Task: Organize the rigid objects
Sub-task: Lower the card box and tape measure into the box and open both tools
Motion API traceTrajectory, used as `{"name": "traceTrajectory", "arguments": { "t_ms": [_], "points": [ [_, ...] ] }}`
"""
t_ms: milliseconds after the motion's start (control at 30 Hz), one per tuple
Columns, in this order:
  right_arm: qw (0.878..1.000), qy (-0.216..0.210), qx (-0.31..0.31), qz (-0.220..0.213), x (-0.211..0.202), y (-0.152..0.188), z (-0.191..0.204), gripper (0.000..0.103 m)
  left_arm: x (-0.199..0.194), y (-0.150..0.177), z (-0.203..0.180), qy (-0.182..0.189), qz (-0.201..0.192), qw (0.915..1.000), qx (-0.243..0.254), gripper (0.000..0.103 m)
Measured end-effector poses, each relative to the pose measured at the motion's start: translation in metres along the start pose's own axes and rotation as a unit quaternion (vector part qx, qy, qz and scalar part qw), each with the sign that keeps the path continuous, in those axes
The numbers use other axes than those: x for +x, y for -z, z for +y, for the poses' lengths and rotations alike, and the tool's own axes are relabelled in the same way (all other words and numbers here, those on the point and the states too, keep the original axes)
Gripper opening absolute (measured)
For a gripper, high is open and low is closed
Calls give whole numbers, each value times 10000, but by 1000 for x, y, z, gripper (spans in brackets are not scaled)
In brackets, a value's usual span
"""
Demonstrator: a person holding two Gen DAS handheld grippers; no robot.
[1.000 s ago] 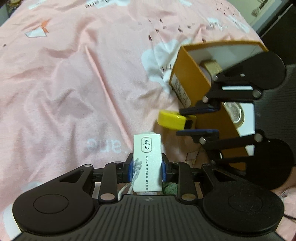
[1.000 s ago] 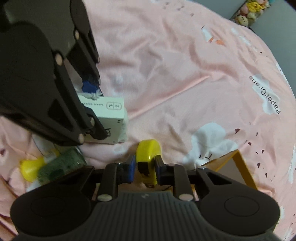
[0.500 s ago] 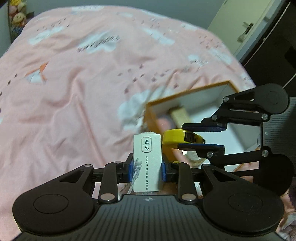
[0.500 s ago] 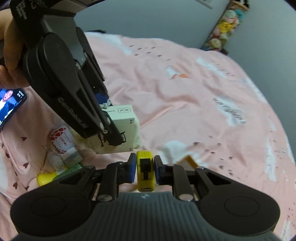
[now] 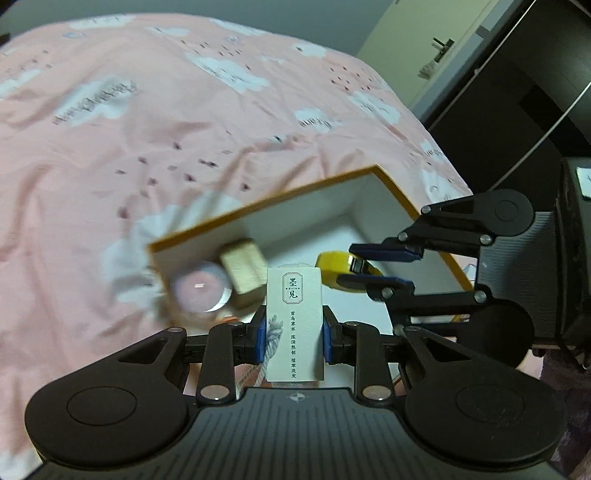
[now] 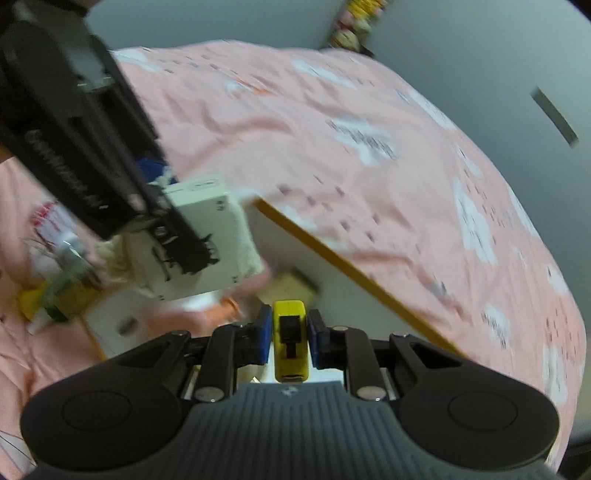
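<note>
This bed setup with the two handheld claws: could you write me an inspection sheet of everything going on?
Surface: pink cloud-print bedspread, wrinkled.
Job's things: orange-edged open box with a tan block and a pink round lid inside; white carton; yellow tape measure.
Clutter: bottles and a yellow-capped tube beside the box, blurred.
Grippers: left gripper shut on the white carton; right gripper shut on the yellow tape measure; both above the box.
Cables: nothing seen.
Surroundings: grey wall, door, plush toys.
</note>
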State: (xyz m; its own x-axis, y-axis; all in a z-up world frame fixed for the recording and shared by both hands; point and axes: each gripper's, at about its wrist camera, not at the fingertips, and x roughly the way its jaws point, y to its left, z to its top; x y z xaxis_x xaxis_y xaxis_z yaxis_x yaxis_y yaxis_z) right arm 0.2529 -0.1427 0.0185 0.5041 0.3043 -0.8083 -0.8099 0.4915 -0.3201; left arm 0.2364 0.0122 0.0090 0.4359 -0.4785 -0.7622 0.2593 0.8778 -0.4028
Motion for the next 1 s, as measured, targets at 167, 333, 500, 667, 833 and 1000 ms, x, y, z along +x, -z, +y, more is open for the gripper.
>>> {"name": "traceTrajectory", "arguments": {
  "t_ms": [167,333,500,667,833,1000],
  "points": [
    [9987,75,407,282,15,25,-30,18,43,-12,1,182,57,9991,-375,31],
    [9980,-29,448,446,30,38,-41,18,86,-32,4,393,194,9969,-660,31],
    [9968,-46,493,632,51,43,-54,18,121,-50,6,240,317,9966,-718,31],
    [9959,-103,424,790,71,49,-63,18,143,-57,14,150,388,9930,-1101,31],
    [9963,-84,190,830,83,51,-64,18,160,-59,13,-81,536,9893,-1353,31],
    [9968,-143,3,792,86,50,-63,18,168,-59,14,-293,640,9877,-1399,31]
  ]
}}
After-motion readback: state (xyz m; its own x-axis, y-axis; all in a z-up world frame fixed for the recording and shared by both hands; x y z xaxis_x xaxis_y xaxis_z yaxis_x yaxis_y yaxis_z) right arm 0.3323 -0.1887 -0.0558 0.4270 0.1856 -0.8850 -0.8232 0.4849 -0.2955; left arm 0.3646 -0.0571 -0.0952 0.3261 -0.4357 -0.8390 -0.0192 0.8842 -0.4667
